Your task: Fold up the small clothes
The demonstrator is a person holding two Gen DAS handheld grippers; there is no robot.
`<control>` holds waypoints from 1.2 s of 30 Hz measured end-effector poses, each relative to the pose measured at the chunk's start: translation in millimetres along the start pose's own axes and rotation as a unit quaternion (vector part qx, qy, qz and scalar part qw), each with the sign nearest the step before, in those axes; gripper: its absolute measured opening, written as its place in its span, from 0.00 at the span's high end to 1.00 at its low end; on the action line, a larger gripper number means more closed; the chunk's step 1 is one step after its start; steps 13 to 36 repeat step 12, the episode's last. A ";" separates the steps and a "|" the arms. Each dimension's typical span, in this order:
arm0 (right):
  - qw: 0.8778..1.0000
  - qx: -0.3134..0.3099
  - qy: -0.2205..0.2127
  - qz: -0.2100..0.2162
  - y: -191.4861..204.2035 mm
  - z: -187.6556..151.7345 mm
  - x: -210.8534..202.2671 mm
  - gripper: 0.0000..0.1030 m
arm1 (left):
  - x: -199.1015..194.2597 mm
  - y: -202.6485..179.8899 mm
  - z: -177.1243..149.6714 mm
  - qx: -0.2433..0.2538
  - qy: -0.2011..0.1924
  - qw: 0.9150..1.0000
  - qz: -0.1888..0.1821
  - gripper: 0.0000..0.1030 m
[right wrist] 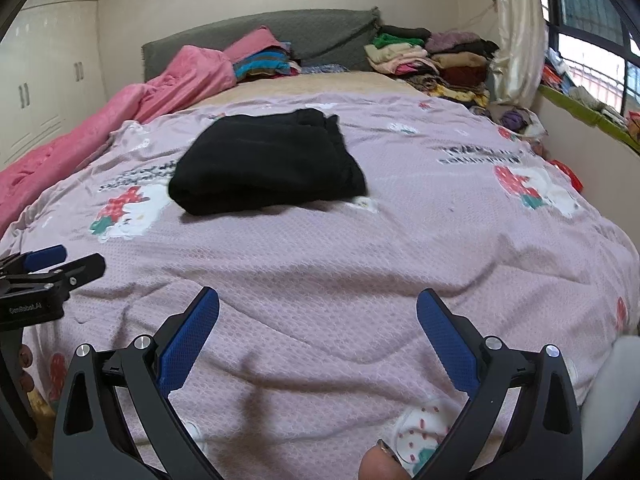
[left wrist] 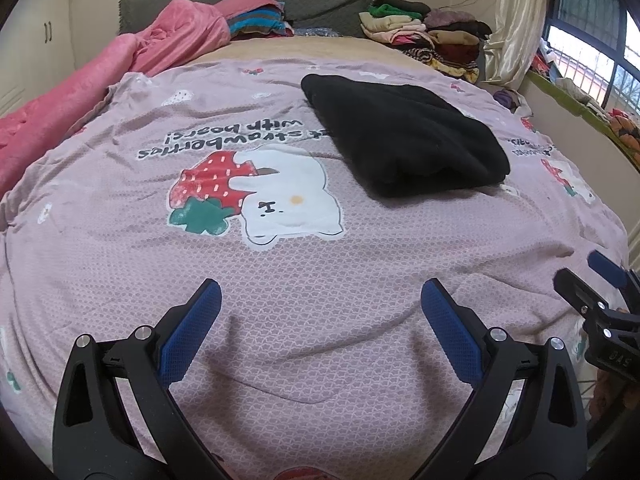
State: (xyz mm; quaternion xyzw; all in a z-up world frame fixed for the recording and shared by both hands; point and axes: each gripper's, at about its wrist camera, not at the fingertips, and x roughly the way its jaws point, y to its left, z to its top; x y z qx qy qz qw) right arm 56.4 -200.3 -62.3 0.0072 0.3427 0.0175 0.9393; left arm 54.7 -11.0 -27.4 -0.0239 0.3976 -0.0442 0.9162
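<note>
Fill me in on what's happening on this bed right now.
A person holds a two-finger gripper in each hand over a pink strawberry-print bedspread. The left gripper and the right gripper are both open and hold nothing. A black garment lies folded on the spread ahead of them, untouched by either gripper. Stacks of folded clothes sit by the headboard.

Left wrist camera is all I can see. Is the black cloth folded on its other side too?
Observer: Yes. The right wrist view shows the black garment with stacked folded edges at its far right corner.
Operator: Is my right gripper holding anything?
Observer: No. The right gripper is open above the pink bedspread.
Operator: Anything near it?
Observer: A fingertip shows at the bottom edge.
</note>
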 end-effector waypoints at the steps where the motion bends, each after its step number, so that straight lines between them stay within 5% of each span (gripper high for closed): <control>1: 1.000 0.008 0.001 -0.009 -4.7 -1.0 -0.8 0.04 | 1.2 0.9 0.0 -0.003 0.003 1.000 0.001 0.09; 7: 0.987 0.109 -0.009 -0.120 -89.6 -5.2 -18.2 0.04 | 3.2 45.2 10.7 -0.059 0.013 0.998 0.013 0.09; 9: 0.966 0.169 -0.009 -0.195 -152.2 -12.7 -29.5 0.04 | -0.6 85.7 22.7 -0.097 0.009 0.995 0.036 0.09; 12: 0.911 0.256 0.009 -0.323 -260.5 -42.5 -50.9 0.04 | -10.9 172.9 41.9 -0.164 -0.012 0.982 0.092 0.09; 36: 0.911 0.256 0.009 -0.323 -260.5 -42.5 -50.9 0.04 | -10.9 172.9 41.9 -0.164 -0.012 0.982 0.092 0.09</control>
